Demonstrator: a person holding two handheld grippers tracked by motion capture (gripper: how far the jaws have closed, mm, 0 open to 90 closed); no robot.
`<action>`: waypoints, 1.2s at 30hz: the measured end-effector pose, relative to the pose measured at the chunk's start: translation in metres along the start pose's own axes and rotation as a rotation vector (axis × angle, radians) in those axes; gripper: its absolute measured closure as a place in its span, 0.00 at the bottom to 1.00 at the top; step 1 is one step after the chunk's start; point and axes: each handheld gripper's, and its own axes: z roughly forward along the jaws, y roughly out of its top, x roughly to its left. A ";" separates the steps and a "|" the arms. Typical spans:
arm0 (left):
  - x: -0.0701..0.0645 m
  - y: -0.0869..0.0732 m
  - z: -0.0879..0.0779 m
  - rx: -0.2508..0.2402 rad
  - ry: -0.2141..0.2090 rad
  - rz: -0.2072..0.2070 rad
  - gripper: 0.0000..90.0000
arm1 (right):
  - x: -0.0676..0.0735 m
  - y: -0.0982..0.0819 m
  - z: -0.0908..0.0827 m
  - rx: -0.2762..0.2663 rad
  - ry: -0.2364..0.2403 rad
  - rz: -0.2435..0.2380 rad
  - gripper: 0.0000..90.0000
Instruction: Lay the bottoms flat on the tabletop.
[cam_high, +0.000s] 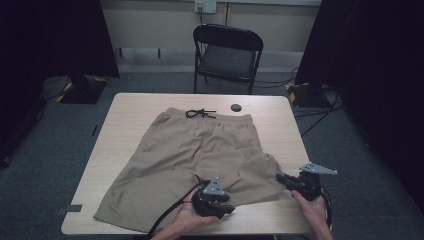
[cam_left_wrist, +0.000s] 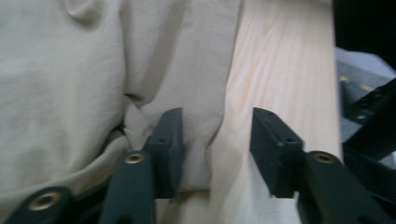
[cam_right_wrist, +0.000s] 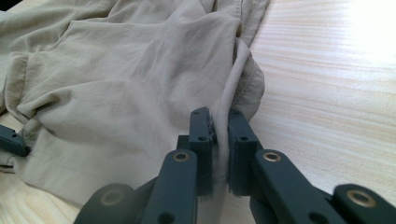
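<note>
The right tool is clamped on the shorts hem at lower right; the left tool, jaws apart, straddles the hem edge at lower centre.

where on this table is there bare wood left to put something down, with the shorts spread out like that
Bare table runs along the far edge beyond the shorts, apart from the drawstring and a small black disc. A strip down the table's left edge and another down its right edge are free too. The near edge is crowded: the left gripper is open over a hem, and the right gripper pinches the other.
</note>
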 end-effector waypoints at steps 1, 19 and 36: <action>-0.001 0.000 0.000 0.005 0.020 0.015 0.71 | 0.000 0.000 0.000 0.000 0.003 0.001 0.93; 0.011 -0.005 -0.011 -0.076 -0.111 -0.145 1.00 | 0.000 -0.002 -0.006 -0.016 0.022 0.003 0.94; -0.019 -0.008 -0.067 -0.177 -0.247 -0.101 1.00 | 0.021 -0.014 -0.065 -0.066 0.024 -0.040 0.89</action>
